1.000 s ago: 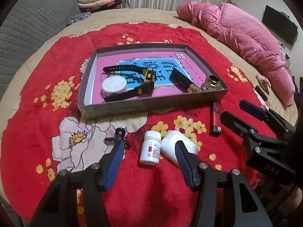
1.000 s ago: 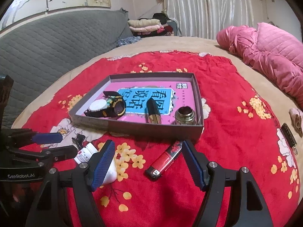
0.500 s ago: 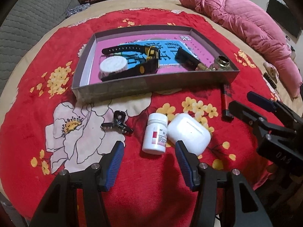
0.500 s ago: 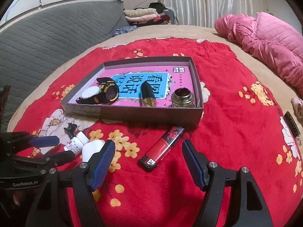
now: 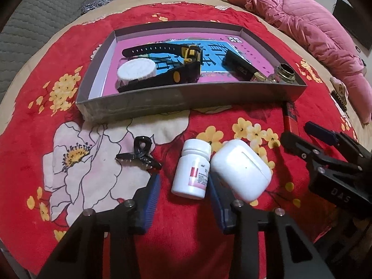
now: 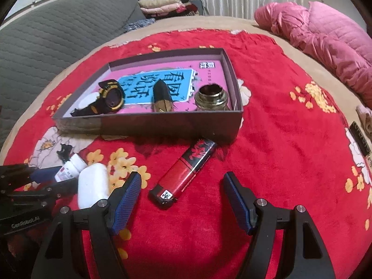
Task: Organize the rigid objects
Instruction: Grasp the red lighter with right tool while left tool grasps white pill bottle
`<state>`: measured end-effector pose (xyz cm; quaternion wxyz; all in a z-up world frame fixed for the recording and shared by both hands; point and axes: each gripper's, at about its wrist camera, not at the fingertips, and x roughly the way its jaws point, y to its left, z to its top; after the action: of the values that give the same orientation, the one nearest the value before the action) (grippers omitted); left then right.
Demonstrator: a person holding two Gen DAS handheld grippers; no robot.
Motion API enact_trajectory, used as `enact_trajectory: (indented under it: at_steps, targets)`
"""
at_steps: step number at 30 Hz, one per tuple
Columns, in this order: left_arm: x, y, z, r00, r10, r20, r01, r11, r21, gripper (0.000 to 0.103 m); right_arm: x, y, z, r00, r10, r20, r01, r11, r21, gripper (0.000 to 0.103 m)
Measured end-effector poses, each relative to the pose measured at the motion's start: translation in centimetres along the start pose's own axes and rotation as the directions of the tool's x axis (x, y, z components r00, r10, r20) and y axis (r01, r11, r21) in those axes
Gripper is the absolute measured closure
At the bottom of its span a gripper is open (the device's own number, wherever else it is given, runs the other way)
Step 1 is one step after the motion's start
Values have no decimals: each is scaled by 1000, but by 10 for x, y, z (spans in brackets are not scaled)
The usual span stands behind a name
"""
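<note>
A grey box with a pink and blue lining holds a black and yellow watch, a white round lid, a black and gold tube and a brass jar. On the red blanket in front lie a white pill bottle, a white earbud case and a black hair clip. My left gripper is open, its fingers just short of the bottle. A red lighter lies just ahead of my open right gripper.
A pink quilted jacket lies at the far right. A grey sofa with folded clothes is behind. Small dark items lie at the blanket's right edge. The right gripper shows in the left wrist view.
Both grippers have moved forward and lower. The pill bottle now sits close between the left fingertips, and the lighter is closer to the right fingers. No object has moved.
</note>
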<state>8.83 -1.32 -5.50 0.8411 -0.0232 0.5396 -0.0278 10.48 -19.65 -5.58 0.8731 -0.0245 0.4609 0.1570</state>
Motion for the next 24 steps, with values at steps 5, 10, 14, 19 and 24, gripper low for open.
enact_trajectory:
  at_steps: [5, 10, 14, 19, 24]
  targets:
    - [4, -1, 4, 1000, -1, 5, 0, 1000, 7, 66, 11, 4, 4, 1000, -21, -7, 21, 1000, 8, 29]
    - [7, -3, 7, 1000, 4, 12, -4, 1000, 10, 66, 19, 6, 10, 1000, -28, -9, 28, 999, 29, 29]
    - [7, -3, 7, 1000, 3, 13, -3, 1000, 10, 66, 27, 9, 12, 998, -49, -27, 49, 999, 3, 29]
    - [9, -3, 9, 1000, 3, 19, -3, 1000, 9, 66, 25, 4, 12, 998, -45, -32, 45, 999, 4, 40]
    - [10, -4, 10, 1000, 10, 24, -10, 1000, 9, 66, 20, -5, 10, 999, -30, -37, 30, 1000, 8, 57]
